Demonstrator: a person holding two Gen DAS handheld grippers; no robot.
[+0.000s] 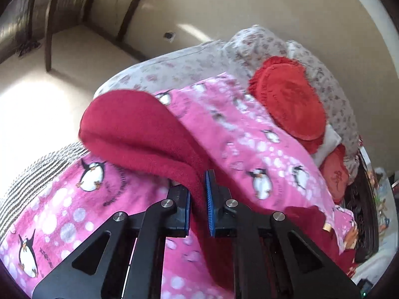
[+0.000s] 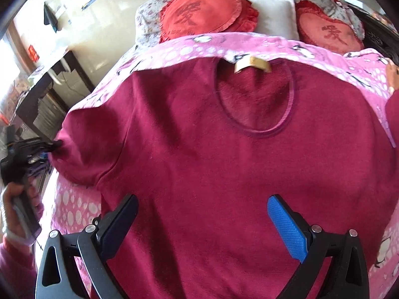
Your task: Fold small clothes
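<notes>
A dark red sweater (image 2: 199, 149) lies spread flat, neck hole up, on a pink penguin blanket (image 2: 174, 49), with a tan label (image 2: 251, 63) at its collar. My right gripper (image 2: 202, 214) hovers open over the sweater's lower body, with nothing between its pads. At the sweater's left edge my left gripper (image 2: 49, 147), held by a hand (image 2: 17, 211), pinches the sleeve end. In the left wrist view that sleeve (image 1: 139, 129) bulges up folded, its cloth clamped between the pads of the left gripper (image 1: 198, 186). The other sleeve is out of view at the right.
Two red cushions (image 2: 202, 12) (image 2: 326, 32) and a white pillow (image 2: 274, 12) lie at the head of the bed on floral bedding (image 1: 187, 62). A dark wooden desk (image 2: 49, 79) stands left of the bed. Pale floor and table legs (image 1: 49, 25) lie beyond.
</notes>
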